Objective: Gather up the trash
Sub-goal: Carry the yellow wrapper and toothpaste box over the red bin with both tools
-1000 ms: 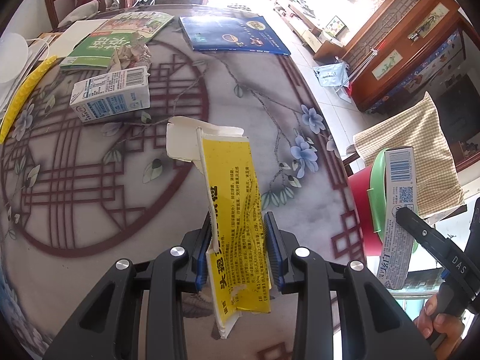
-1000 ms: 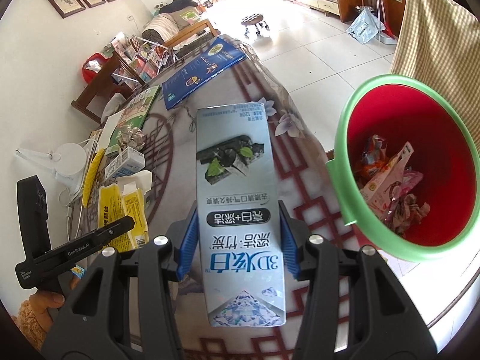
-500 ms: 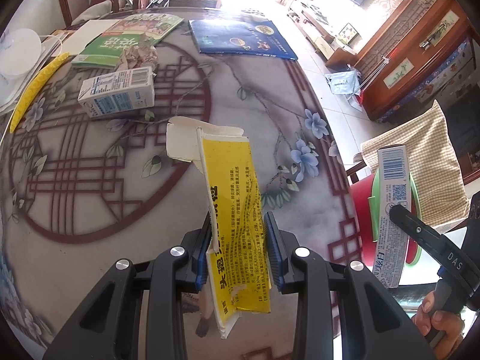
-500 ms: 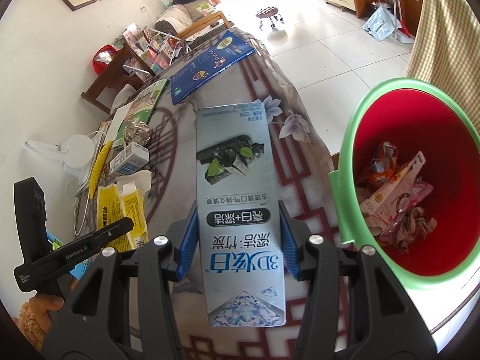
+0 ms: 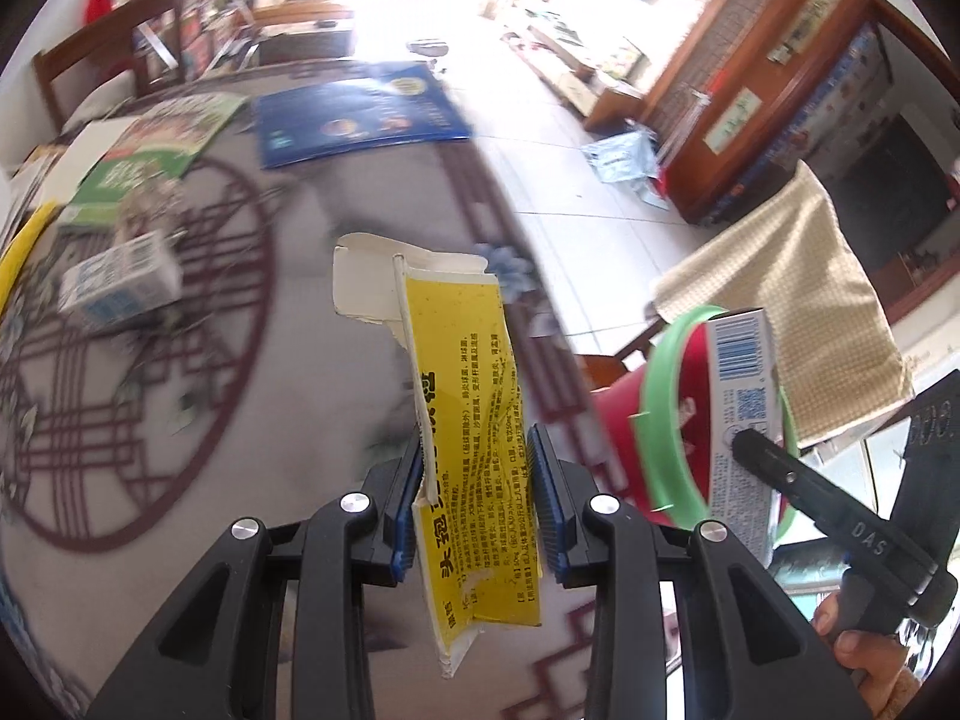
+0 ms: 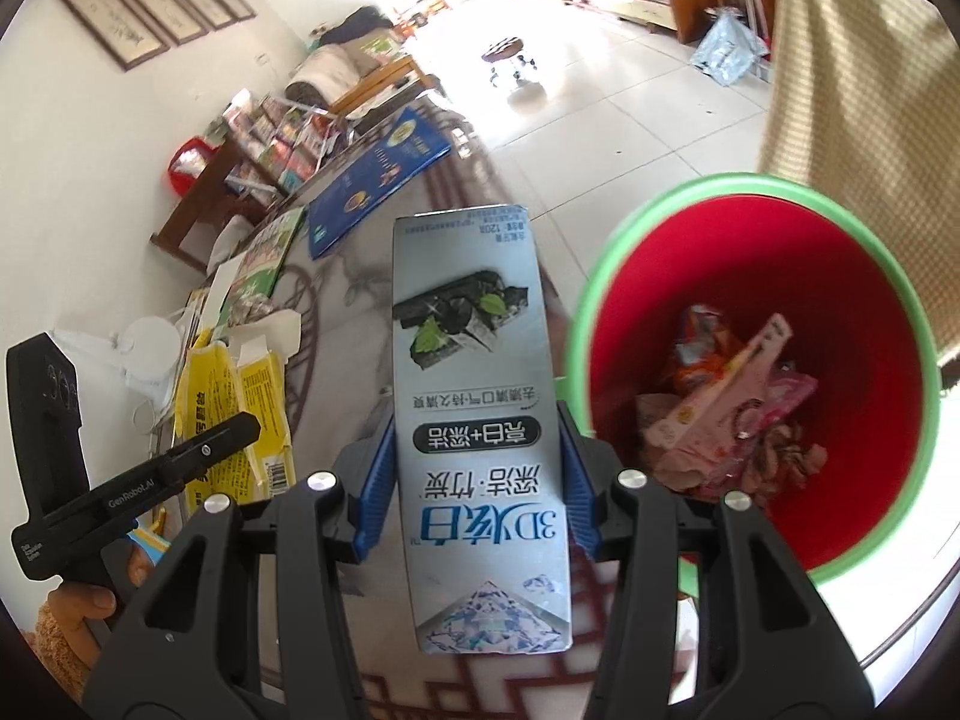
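Note:
My left gripper (image 5: pixel 474 498) is shut on a torn yellow carton (image 5: pixel 465 396) and holds it above the table, left of the bin. My right gripper (image 6: pixel 477 480) is shut on a silver toothpaste box (image 6: pixel 474 396), just left of the red bin with a green rim (image 6: pixel 750 360), which holds several wrappers. In the left wrist view the bin (image 5: pixel 666 420) sits off the table's right edge, with the toothpaste box (image 5: pixel 744 408) over it. A small milk carton (image 5: pixel 120 288) and crumpled paper (image 5: pixel 150 204) lie on the table at the left.
A blue book (image 5: pixel 360 114) and a green magazine (image 5: pixel 150 150) lie at the far side of the patterned table (image 5: pixel 240 360). A checked cloth (image 5: pixel 792 288) hangs beside the bin. Chairs and shelves stand behind the table.
Both grippers have moved right toward the bin, still holding their boxes. The bin looks nearer and larger in both views.

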